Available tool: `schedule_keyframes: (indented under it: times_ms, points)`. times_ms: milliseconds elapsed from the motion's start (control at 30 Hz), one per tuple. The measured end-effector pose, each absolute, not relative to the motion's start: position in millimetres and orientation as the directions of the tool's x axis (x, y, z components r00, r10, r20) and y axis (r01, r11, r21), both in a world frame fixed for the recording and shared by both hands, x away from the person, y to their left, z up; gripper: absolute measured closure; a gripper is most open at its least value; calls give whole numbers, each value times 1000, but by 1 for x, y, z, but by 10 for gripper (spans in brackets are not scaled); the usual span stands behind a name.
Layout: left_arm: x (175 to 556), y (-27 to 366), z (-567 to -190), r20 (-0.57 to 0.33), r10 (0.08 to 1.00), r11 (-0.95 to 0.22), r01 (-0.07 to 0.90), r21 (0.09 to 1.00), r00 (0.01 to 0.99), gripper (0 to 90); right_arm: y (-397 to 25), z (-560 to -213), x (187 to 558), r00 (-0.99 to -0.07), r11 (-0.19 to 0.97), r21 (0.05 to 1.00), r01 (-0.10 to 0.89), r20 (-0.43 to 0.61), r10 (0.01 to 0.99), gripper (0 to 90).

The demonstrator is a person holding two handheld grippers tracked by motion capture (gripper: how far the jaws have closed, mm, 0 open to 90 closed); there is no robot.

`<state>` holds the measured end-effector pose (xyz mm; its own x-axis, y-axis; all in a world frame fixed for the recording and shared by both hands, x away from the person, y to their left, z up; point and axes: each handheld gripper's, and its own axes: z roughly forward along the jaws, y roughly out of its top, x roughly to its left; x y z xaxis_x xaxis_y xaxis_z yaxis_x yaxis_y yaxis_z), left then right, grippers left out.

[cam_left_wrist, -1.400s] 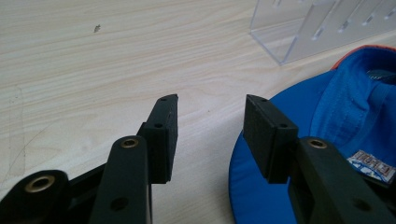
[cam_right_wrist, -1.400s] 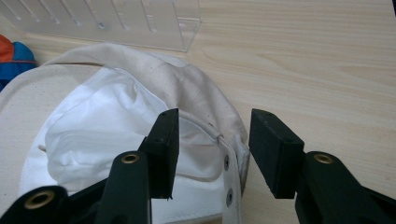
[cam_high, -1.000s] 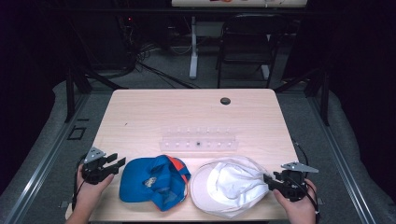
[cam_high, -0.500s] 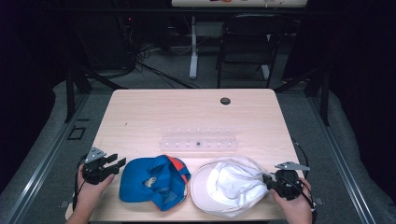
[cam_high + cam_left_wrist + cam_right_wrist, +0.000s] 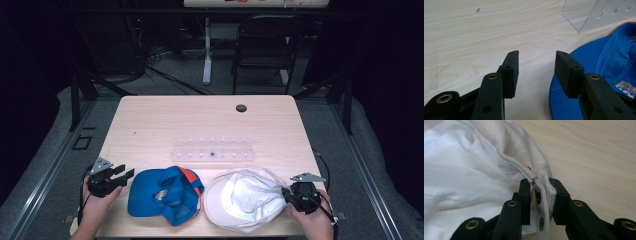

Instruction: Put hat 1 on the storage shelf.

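Note:
A white hat point(image 5: 247, 199) lies upside down at the table's front right, its lining showing. My right gripper point(image 5: 289, 194) is shut on the hat's right edge; in the right gripper view the jaws of that gripper point(image 5: 541, 193) pinch the cream brim point(image 5: 524, 152) and its cord. A blue cap point(image 5: 162, 195) with an orange patch lies upside down at front centre-left. My left gripper point(image 5: 126, 172) stands open just left of the cap, low over the wood. In the left gripper view the cap's blue brim point(image 5: 579, 100) lies under the right jaw, and nothing sits between the jaws of this gripper point(image 5: 537, 65).
A clear plastic rack point(image 5: 212, 150) with a row of slots stands mid-table behind both hats; its corner point(image 5: 599, 12) appears in the left gripper view. A black grommet point(image 5: 241, 108) is at the table's far edge. A chair point(image 5: 262, 45) and cables sit beyond.
My right gripper has slid a little left and down onto the white hat's edge. My left gripper has stayed where it was.

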<state>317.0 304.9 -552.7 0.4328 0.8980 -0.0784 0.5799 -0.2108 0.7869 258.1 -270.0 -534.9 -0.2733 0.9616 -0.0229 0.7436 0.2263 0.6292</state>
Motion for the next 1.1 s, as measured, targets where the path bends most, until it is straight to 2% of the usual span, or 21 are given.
schedule_keyframes:
  times_ms: [333,567,733,1100]
  points:
    - [317,305,-553,-81,898,-206,575,792,433,550,-266,-535,258,-261,234,614,754,-46,964,733]
    - [316,307,-552,-80,904,-201,581,789,421,553,-262,-527,259,-272,231,588,776,-18,962,788]
    - [315,307,-551,-77,902,-203,575,792,425,553,-255,-517,269,-284,263,536,803,-44,958,803]
    - [316,306,-552,-81,900,-205,581,787,428,555,-254,-504,284,-312,287,454,844,-21,950,811]
